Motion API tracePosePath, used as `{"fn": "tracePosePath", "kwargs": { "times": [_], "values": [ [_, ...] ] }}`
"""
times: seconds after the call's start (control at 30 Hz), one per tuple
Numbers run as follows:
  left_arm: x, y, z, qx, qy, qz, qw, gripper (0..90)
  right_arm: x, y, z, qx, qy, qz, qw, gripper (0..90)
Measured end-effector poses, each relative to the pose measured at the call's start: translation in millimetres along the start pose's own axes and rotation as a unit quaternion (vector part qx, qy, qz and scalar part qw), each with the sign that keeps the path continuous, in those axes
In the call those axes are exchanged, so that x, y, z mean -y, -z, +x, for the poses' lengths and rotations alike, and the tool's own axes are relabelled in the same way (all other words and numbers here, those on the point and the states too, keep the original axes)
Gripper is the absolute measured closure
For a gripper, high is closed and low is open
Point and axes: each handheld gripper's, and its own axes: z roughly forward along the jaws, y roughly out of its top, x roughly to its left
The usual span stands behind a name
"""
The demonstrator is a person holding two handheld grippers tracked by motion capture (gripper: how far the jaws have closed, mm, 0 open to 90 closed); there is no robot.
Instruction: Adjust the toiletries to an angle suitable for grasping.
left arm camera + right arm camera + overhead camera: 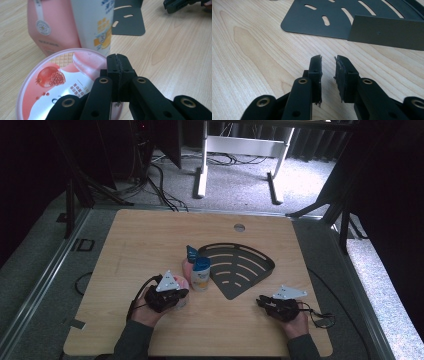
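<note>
left gripper [117,65] pinched shut over round pink pomegranate-print tub [60,82] | empty | light, slick lid – grip its rim

High view overhead, facing forward-down on table [150,240]; both gripper views low, close; all share rack [240,267].

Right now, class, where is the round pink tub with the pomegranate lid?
In the high view the pink tub sits left of centre, under the left gripper, just in front of the pink bottle and white bottle.
</note>
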Motion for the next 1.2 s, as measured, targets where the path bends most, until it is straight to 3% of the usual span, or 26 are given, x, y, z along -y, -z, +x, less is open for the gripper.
{"fn": "tracePosePath", "kwargs": {
  "times": [0.43,0.53,0.6,0.77,1.2],
  "values": [
    [-6.4,-4.6,-21.2,0.015,-0.023,0.009,0.9996,90.0,-0.7,-0.2,-2.0,0.007,0.004,0.0,1.0,74.9],
    [-10.7,-8.6,-32.4,0.027,-0.043,0.013,0.9986,90.0,-0.7,-0.4,-2.1,0.007,0.004,0.001,1.0,75.0],
    [-12.9,-12.9,-37.1,0.036,-0.045,0.007,0.9983,89.9,-0.8,-0.8,-2.2,0.007,0.004,0.003,1.0,75.0],
    [-19.4,-22.0,-49.0,0.058,-0.058,0.003,0.9966,89.8,-1.1,-3.1,-3.9,0.007,0.005,0.006,0.9999,75.1],
    [-45.0,-50.7,-80.8,0.095,-0.105,0.008,0.9899,89.5,1.1,-1.1,-18.8,0.006,-0.024,-0.005,0.9997,75.3]
  ]
}}
